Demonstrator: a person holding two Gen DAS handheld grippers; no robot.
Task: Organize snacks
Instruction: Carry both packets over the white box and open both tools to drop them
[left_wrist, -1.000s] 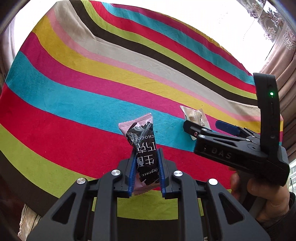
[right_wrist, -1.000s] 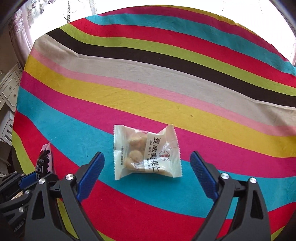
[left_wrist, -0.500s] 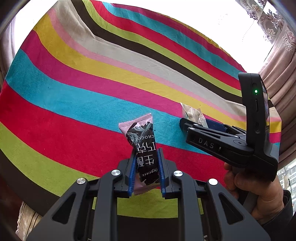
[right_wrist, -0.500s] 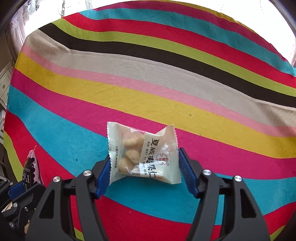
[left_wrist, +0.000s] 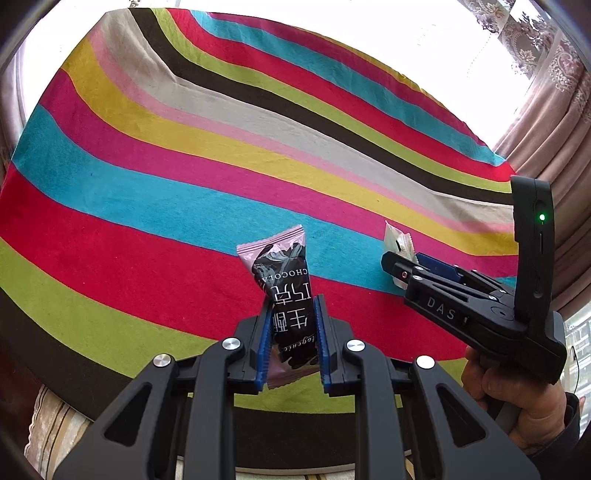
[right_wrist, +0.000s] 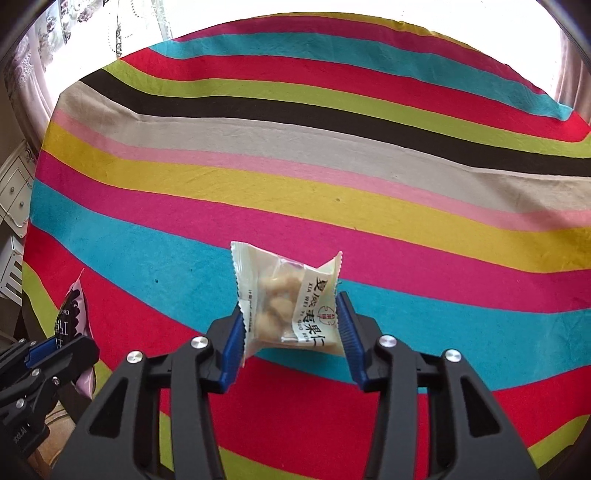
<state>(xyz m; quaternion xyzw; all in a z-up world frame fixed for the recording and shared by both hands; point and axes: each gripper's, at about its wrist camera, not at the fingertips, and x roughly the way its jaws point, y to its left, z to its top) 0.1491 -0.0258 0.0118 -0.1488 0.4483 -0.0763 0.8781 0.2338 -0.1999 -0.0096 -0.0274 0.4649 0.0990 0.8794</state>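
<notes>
- Two snack packets were in play: one black-and-pink chocolate bar wrapper (left_wrist: 286, 291) and one whitish nut packet (right_wrist: 290, 304) with pale kernels showing through its clear window.
- Two handheld grippers were present, one per packet, over a single striped cloth (left_wrist: 184, 177) that covered the whole surface.
- The left gripper (left_wrist: 291, 325) pointed steeply down toward the cloth; its blue pads (left_wrist: 263, 347) were pressed against the lower half of the chocolate bar wrapper, which stood nearly upright between them, its pink crimped end on top.
- The right gripper (right_wrist: 291, 328) also angled down; its jaws were closing, and the blue pads (right_wrist: 347, 332) already pinched the nut packet from both sides, buckling it so that its far corners flared upward clear of the cloth.
- Only the left wrist view showed the person's hand (left_wrist: 517, 398) wrapped around the right gripper's handle, with a dark cuff at the wrist, an upright black module with a green light (left_wrist: 542, 217), and patterned curtains (left_wrist: 546, 55) at the upper right. There the nut packet appeared only as a pale sliver at the right gripper's tip.
- Only the right wrist view showed the nut packet's printed face, and white drawers (right_wrist: 14, 192) at the left edge; the chocolate bar wrapper appeared there only as a strip behind the left gripper's finger at lower left.
</notes>
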